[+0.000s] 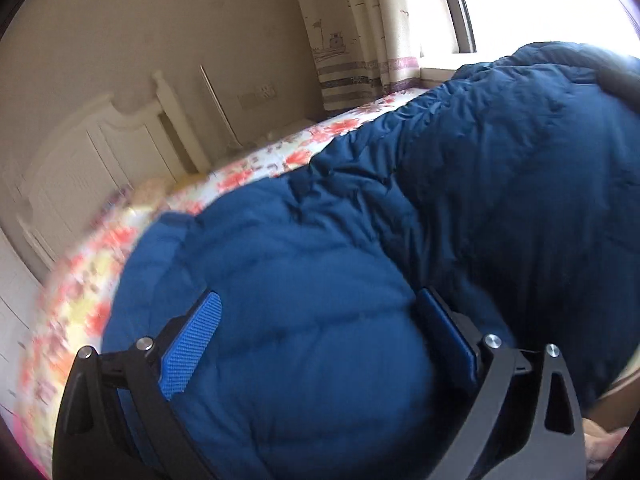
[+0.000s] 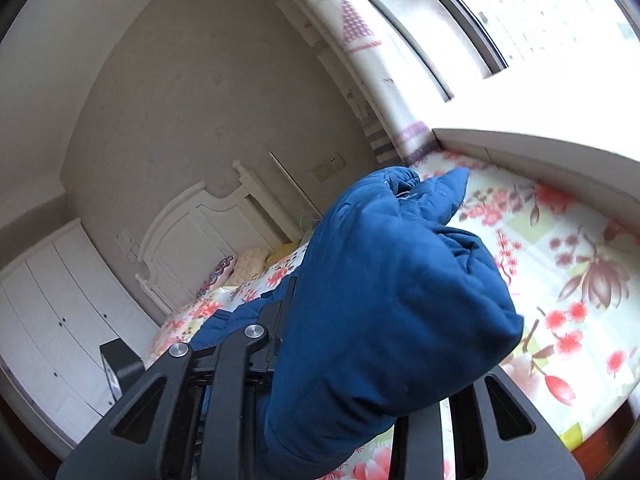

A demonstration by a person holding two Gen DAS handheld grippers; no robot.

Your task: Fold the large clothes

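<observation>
I have my right gripper (image 2: 340,360) pinched on the blue padded coat (image 2: 392,300) to lift its edge off the floral bed (image 2: 560,280) for folding, my left gripper (image 1: 320,344) spread wide over it.

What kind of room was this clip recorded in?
Most likely a home bedroom: a bed with a flower-print sheet, a white carved wooden headboard with pillows beside it, and a white panelled wardrobe along the wall.

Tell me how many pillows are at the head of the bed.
3, all at the headboard: a patterned pillow, a pale pillow beside it, and a yellow pillow. The blue jacket may hide more.
</observation>
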